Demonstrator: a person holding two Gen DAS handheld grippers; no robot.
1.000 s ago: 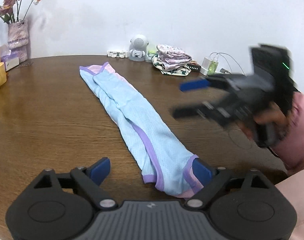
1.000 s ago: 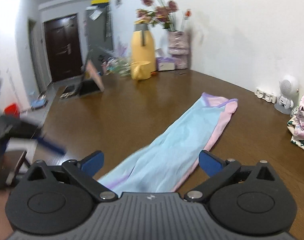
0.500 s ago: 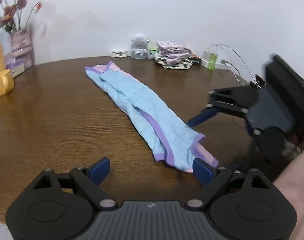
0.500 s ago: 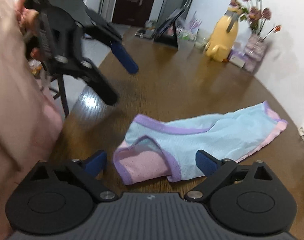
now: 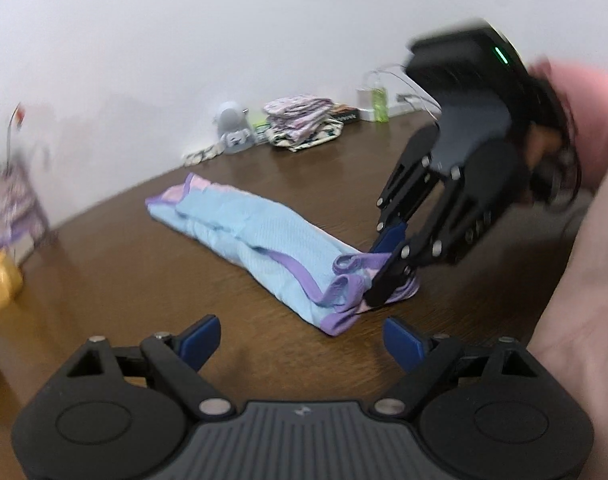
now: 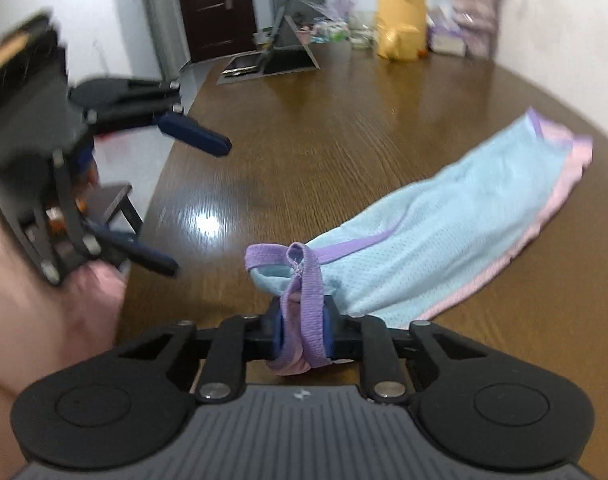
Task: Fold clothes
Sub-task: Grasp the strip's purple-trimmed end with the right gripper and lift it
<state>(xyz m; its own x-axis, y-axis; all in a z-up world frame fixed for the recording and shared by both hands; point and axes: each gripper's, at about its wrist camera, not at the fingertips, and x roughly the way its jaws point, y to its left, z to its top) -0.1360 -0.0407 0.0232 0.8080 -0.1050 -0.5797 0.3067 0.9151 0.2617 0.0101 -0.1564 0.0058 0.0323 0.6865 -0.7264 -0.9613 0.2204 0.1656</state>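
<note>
One garment (image 5: 263, 248) on the brown wooden table (image 5: 103, 280): light blue mesh, purple binding along the edges, pink panel on the underside and far end. Folded lengthwise into a long narrow strip, lying diagonally across the tabletop. Near end bunched and lifted slightly; far end flat, with pink and purple trim showing.

Two grippers. Right gripper (image 6: 304, 336) clamped tight on the garment's near end, with purple binding and a fold of pink fabric pinched between the blue pads. Seen from the left wrist view as a black linkage (image 5: 388, 268) angled down onto the crumpled purple hem. Left gripper (image 5: 299, 338) spread wide and empty, hovering just short of the same near end, touching nothing; in the right wrist view (image 6: 175, 204) off to the side past the table edge, with the blue fingers well apart.

Along the far wall: one stack of folded patterned clothes (image 5: 299, 124), one small grey-white robot figure (image 5: 231, 128), one white charger with cables (image 5: 374, 104). At the table's other end: one yellow jug (image 6: 400, 20), one vase in a patterned wrap (image 6: 476, 16), flowers blurred. One dark door (image 6: 211, 4) beyond. Pink sleeve (image 5: 576, 120) behind the right gripper.
</note>
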